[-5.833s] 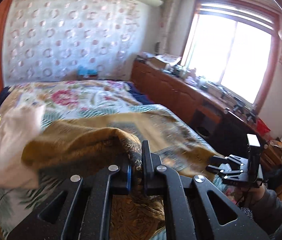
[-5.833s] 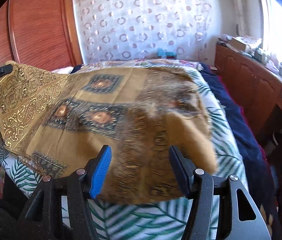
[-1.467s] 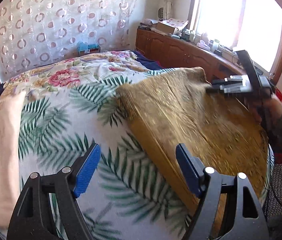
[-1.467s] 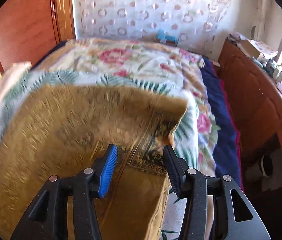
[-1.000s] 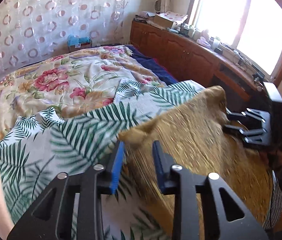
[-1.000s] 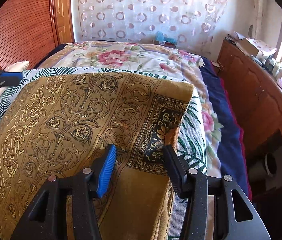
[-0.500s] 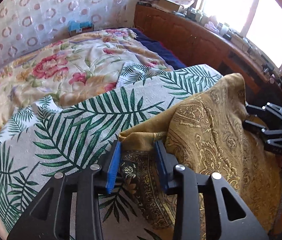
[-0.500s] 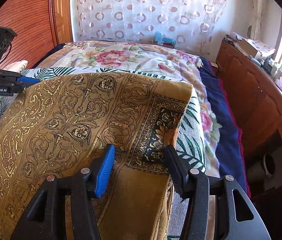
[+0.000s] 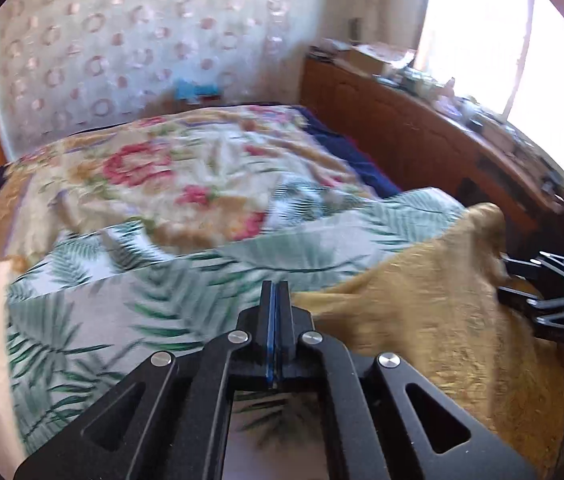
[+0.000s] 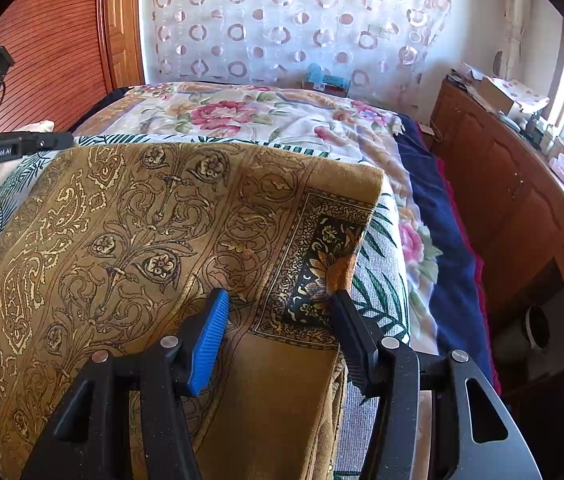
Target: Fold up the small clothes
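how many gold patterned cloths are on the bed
1: the gold patterned cloth lies spread over the palm-leaf sheet at the bed's near end. Others may be hidden underneath.

Beyond the gold patterned cloth [image 10: 130,240], the bed's floral quilt [image 10: 242,116] lies bare and open up to the circle-print curtain [image 10: 282,20]. The brown wooden cabinet [image 10: 501,200] walls off the right side of the bed, its top cluttered. A red-brown slatted wooden panel [image 10: 54,52] closes the left.

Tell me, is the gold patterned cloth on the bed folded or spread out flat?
Folded: the gold cloth lies doubled, stacked layered edges showing at its near right side.
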A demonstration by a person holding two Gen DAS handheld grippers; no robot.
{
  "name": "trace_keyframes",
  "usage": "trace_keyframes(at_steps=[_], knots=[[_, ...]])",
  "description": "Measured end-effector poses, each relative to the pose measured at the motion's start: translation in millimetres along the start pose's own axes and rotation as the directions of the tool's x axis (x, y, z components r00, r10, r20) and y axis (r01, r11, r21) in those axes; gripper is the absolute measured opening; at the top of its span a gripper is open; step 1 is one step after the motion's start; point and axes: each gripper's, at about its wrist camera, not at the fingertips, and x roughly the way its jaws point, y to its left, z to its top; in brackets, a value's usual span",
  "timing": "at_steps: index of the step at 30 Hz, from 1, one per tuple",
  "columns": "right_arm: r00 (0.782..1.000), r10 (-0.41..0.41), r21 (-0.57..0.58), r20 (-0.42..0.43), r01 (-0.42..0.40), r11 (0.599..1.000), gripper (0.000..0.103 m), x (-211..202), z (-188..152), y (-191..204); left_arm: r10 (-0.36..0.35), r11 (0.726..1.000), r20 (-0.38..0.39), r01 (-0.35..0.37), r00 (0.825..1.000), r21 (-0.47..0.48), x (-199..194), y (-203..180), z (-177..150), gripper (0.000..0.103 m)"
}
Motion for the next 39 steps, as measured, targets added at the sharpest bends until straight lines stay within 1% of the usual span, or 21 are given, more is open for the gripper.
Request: trace_keyframes(at_steps=[2,4,6,9,12,13,14,15,17,19,22,25,27,29,32,35,37,39], knots=[[1.0,-0.007,-0.001,0.001,0.007,1.0,0.056,0,0,0,0.011,0.999,-0.023,-0.012,1.0,-0.033,4,13,-3,0.0],[1.0,-0.009,-0.003,0.001,0.009,1.0,0.056,0,0,0,0.011,1.0,-0.027,-0.012,1.0,-0.027,2,16,-6,0.0],[1.0,-0.007,-0.002,0.0,0.007,1.0,0.057,0,0,0,0.015,1.0,-0.031,-0.016,0.999,-0.021,1,13,-7,0.001],[1.0,0.0,0.004,-0.002,0.0,1.0,0.057,1,1,-3,-0.015,1.0,-0.03,0.014,0.999,-0.027,-4,8,-7,0.001],[1.0,0.022,0.015,-0.007,-0.022,1.0,0.057,1,1,-7,-0.029,0.999,-0.018,0.029,0.999,0.018,-17,-5,-9,0.002],[1.0,0.022,0.009,-0.014,-0.022,1.0,0.057,0,2,-6,-0.029,0.999,-0.017,0.03,0.999,0.032,-23,-10,-11,0.011],[1.0,0.011,-0.005,-0.024,-0.011,1.0,0.057,-2,2,-6,-0.038,0.998,-0.012,0.038,0.999,0.049,-29,-15,-14,0.029],[1.0,-0.003,-0.015,-0.028,0.002,1.0,0.057,-7,2,-7,-0.052,0.997,-0.008,0.052,0.999,0.061,-36,-19,-17,0.039],[1.0,0.0,-0.001,-0.002,0.0,1.0,0.057,-28,0,-11,-0.108,0.991,-0.02,0.109,0.994,0.08,-49,-28,-28,0.066],[1.0,0.018,0.017,0.014,-0.018,1.0,0.057,-48,-6,-12,-0.121,0.988,-0.028,0.123,0.992,0.092,-58,-36,-38,0.073],[0.999,0.019,0.03,0.037,-0.02,0.999,0.057,-80,-26,-10,-0.109,0.986,-0.028,0.111,0.994,0.122,-74,-50,-58,0.075],[0.999,0.024,0.037,0.028,-0.025,0.999,0.057,-102,-54,-3,-0.116,0.984,-0.049,0.121,0.992,0.129,-85,-62,-78,0.075],[1.0,0.0,0.029,0.02,0.0,1.0,0.057,-111,-72,3,-0.117,0.983,-0.057,0.124,0.992,0.138,-94,-71,-91,0.075],[1.0,-0.024,0.028,0.017,0.023,0.999,0.057,-118,-87,7,-0.111,0.982,-0.05,0.117,0.993,0.148,-102,-78,-101,0.075],[1.0,0.002,0.041,0.002,-0.002,0.999,0.057,-124,-103,15,-0.122,0.982,-0.047,0.128,0.991,0.138,-114,-86,-117,0.075],[1.0,0.015,0.041,-0.017,-0.014,0.999,0.046,-124,-111,20,-0.132,0.983,-0.051,0.137,0.99,0.124,-120,-91,-131,0.075],[1.0,0.012,0.039,-0.022,-0.011,0.999,0.042,-125,-114,20,-0.128,0.983,-0.052,0.134,0.99,0.122,-124,-95,-138,0.075],[1.0,0.016,0.045,-0.021,-0.015,0.999,0.034,-124,-117,18,-0.117,0.986,-0.052,0.123,0.992,0.117,-129,-98,-146,0.075]])
